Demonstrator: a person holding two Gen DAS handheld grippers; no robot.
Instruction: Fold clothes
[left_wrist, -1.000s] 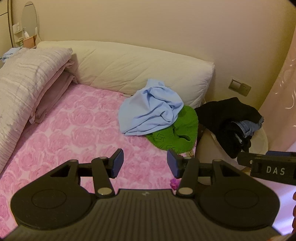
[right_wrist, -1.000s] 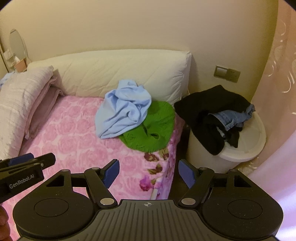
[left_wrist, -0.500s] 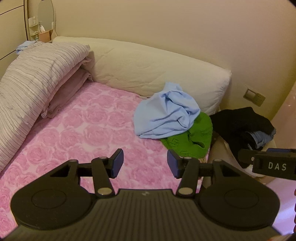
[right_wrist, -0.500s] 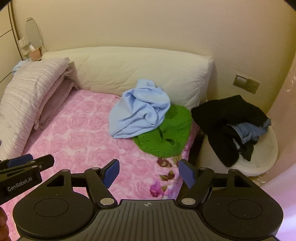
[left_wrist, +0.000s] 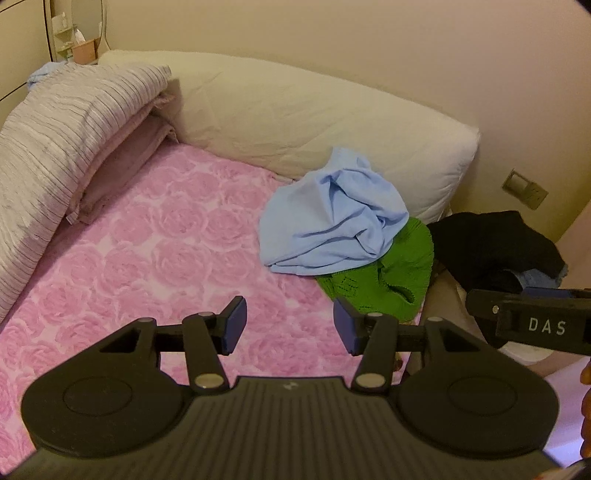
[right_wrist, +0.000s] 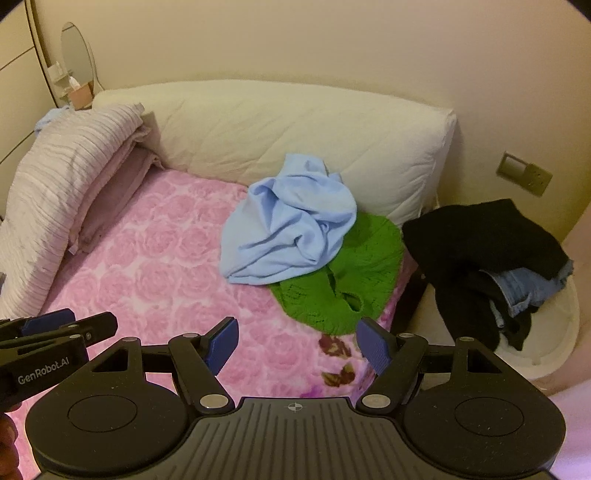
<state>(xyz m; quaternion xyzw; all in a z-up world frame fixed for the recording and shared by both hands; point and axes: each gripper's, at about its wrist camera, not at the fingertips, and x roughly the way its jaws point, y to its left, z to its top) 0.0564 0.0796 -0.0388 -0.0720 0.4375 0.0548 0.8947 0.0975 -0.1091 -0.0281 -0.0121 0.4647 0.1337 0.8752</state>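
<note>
Beside the bed (right_wrist: 147, 280) — white basket (right_wrist: 554, 339), black garment (right_wrist: 476, 236) draped over.

left claw (left_wrist: 290, 325) spread above pink bedspread (left_wrist: 159, 258).

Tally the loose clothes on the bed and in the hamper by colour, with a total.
Light blue: 1, the light blue garment crumpled on the bed
Green: 1, the green knit partly under it
Black: 1, the black garment draped over the white hamper
Denim blue: 1, the denim piece in the hamper
Total: 4 visible
</note>
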